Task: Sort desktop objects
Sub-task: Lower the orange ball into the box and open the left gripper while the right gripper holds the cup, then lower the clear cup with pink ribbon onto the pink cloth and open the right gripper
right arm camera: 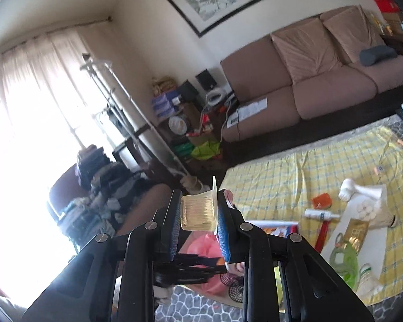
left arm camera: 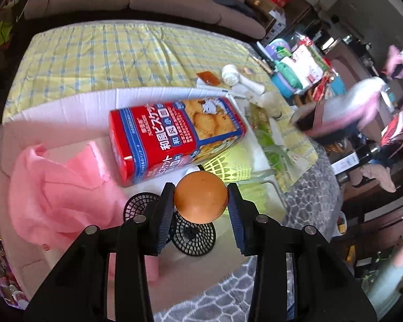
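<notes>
Left wrist view: the left gripper (left arm camera: 200, 201) points forward and down over a shallow cardboard box (left arm camera: 67, 107), its two fingers pinching an orange ball (left arm camera: 200, 198) by its sides, the blue pads (left arm camera: 166, 214) touching it left and right. The ball hangs above the box floor, over black mesh discs (left arm camera: 193, 237). Just beyond it lies a red biscuit tin (left arm camera: 174, 139) on its side, and a yellow-green shuttlecock (left arm camera: 228, 166) sits beside the tin. A pink cloth (left arm camera: 59, 187) is heaped in the box's left part. Behind the box a yellow checked cloth (left arm camera: 107, 53) covers the table, with a white brush (left arm camera: 239, 79) on it.

Right wrist view: the right gripper (right arm camera: 198, 212) is raised and tilted, looking across the room toward a brown sofa (right arm camera: 322, 80) and a bright curtained window (right arm camera: 40, 107). Its fingers clamp a small clear pudding cup (right arm camera: 198, 212) turned sideways, the flat lid against the right pad. The cup is held high, well above the checked cloth, lower right.
</notes>
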The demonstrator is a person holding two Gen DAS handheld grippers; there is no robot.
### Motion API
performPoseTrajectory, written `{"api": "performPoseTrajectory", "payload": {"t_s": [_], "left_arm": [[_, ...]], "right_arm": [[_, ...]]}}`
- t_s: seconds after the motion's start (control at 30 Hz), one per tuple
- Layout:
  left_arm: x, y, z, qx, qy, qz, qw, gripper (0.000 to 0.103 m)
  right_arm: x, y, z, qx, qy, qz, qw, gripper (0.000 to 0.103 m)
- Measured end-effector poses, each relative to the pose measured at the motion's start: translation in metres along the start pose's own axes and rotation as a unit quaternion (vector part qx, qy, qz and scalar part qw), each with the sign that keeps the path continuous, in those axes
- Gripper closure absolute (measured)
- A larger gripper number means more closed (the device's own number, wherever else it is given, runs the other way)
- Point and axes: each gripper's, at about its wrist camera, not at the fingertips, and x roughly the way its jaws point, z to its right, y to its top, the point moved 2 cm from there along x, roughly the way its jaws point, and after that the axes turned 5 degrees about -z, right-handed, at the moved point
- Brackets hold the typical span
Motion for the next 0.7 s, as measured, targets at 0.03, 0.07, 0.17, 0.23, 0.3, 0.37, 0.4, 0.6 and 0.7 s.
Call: {"api": "performPoseTrajectory", "payload": {"t_s": [0.03, 0.07, 0.17, 0.23, 0.3, 0.37, 0.4, 0.6, 0.7], "left_arm": [[0.006, 0.000, 0.000, 0.000, 0.002, -0.001, 1.0000, 0.068], [0.013, 0.001, 0.000, -0.002, 0.004, -0.001, 1.0000, 0.066], [0.021, -0.001, -0.001, -0.001, 0.008, -0.008, 0.9999, 0.046], [0.015, -0.002, -0.003, 0.004, 0.009, -0.004, 0.9999, 0.031], [0.001, -0.005, -0.006, 0.008, 0.016, 0.010, 0.9998, 0.026], [-0.016, -0.008, -0.008, 0.018, 0.023, 0.023, 0.9993, 0.026], [-0.026, -0.010, -0.009, 0.019, 0.022, 0.033, 0.9990, 0.026], [-0.088, -0.027, -0.017, 0.025, 0.001, 0.091, 0.9955, 0.019], [-0.116, -0.036, -0.033, 0.002, 0.006, 0.118, 0.9930, 0.013]], "right_arm": [[0.008, -0.004, 0.000, 0.000, -0.002, -0.009, 1.000, 0.079], [0.017, -0.009, 0.001, 0.001, -0.005, -0.018, 1.000, 0.079], [0.040, -0.022, 0.004, 0.007, -0.010, -0.043, 0.999, 0.079], [0.052, -0.029, 0.005, 0.007, -0.012, -0.056, 0.998, 0.079], [0.063, -0.032, 0.003, 0.006, -0.009, -0.064, 0.998, 0.079], [0.070, -0.032, -0.002, 0.003, -0.007, -0.068, 0.998, 0.079], [0.075, -0.032, -0.005, 0.000, -0.004, -0.070, 0.998, 0.079], [0.100, -0.028, -0.031, -0.009, 0.016, -0.078, 0.997, 0.079], [0.122, -0.023, -0.044, -0.012, 0.025, -0.084, 0.996, 0.079]]}}
